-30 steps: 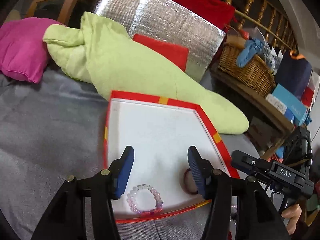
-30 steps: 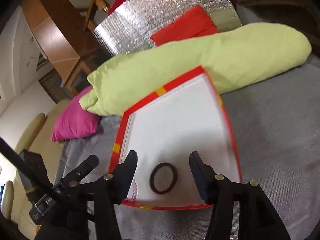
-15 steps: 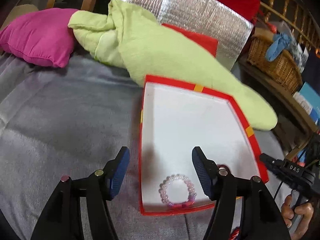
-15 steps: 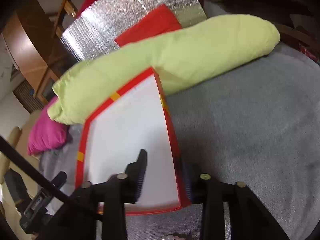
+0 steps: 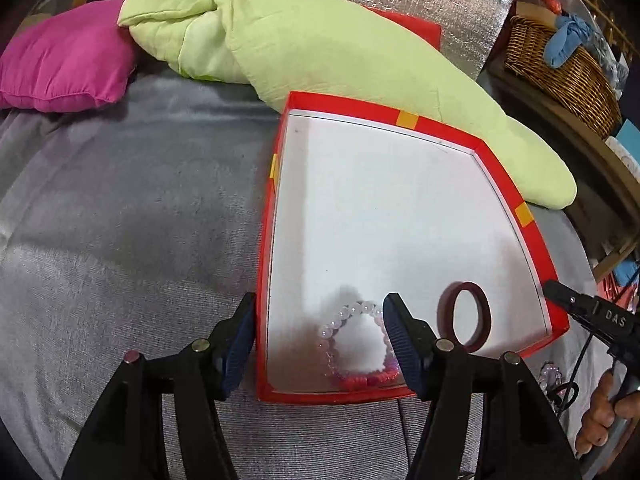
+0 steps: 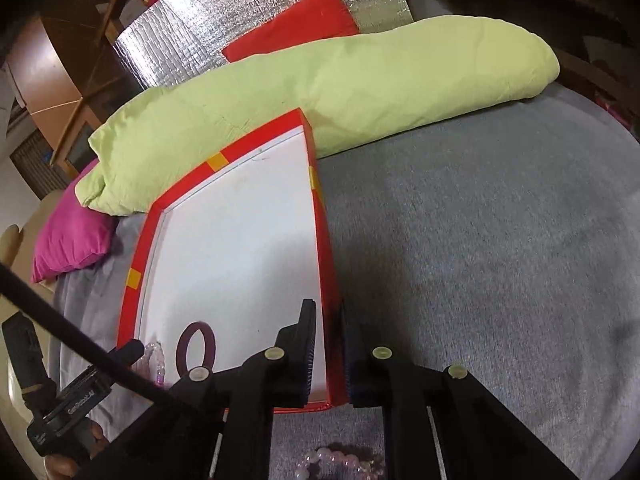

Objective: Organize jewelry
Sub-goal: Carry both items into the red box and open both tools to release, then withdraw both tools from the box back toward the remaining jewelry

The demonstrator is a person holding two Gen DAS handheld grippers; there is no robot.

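Observation:
A shallow red box with a white floor (image 5: 520, 184) (image 6: 224, 156) lies on the grey bedspread. Inside it near the front lie a clear and pink bead bracelet (image 5: 352, 378) (image 6: 154, 354) and a dark red bangle (image 5: 486, 316) (image 6: 208, 346). My left gripper (image 5: 318, 340) is open, its jaws straddling the box's front left wall, one outside and one over the bracelet. My right gripper (image 6: 326, 350) is shut on the box's right wall (image 6: 330, 300) near the front corner. Another bead bracelet (image 6: 340, 462) lies on the bedspread below the right gripper.
A long light green pillow (image 5: 320, 40) (image 6: 320, 80) lies right behind the box. A magenta cushion (image 5: 60, 60) is at the far left. A silver foil panel (image 5: 440, 0) and a red cushion stand behind. A wicker basket (image 5: 560, 68) sits on a wooden shelf at right.
My right gripper moved right from over the bangle to the box's right wall and closed on it. My left gripper shifted left to the box's front left wall, staying open.

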